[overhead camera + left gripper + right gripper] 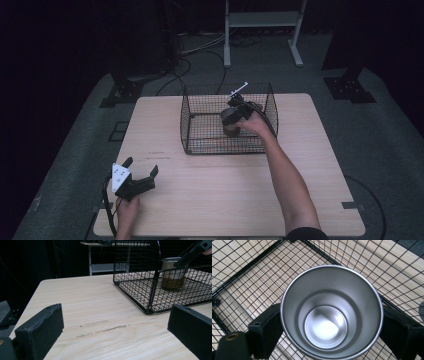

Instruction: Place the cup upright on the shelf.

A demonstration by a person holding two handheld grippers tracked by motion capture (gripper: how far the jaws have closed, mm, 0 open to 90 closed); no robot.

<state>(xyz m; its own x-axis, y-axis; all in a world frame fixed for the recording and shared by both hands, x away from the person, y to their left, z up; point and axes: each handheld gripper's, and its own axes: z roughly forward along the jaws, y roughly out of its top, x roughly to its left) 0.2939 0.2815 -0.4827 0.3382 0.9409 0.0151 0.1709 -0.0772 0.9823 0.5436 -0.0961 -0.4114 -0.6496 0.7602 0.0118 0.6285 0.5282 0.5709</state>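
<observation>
A steel cup [230, 123] [172, 271] stands upright on the floor of a black wire basket [186, 131] [153, 291] at the middle back of the wooden table. My right gripper [233, 118] [332, 326] reaches down into the basket, and its two black jaws flank the cup [329, 312] on either side without clearly pressing on it. The cup is empty inside. My left gripper [141, 166] [115, 322] rests open near the table's front left corner, with nothing between its fingers, and faces the basket.
The basket's wire walls [249, 267] rise all around the cup and the right hand. A white metal stand [262, 22] is on the floor behind the table. Bare tabletop [225, 190] lies between the basket and the front edge.
</observation>
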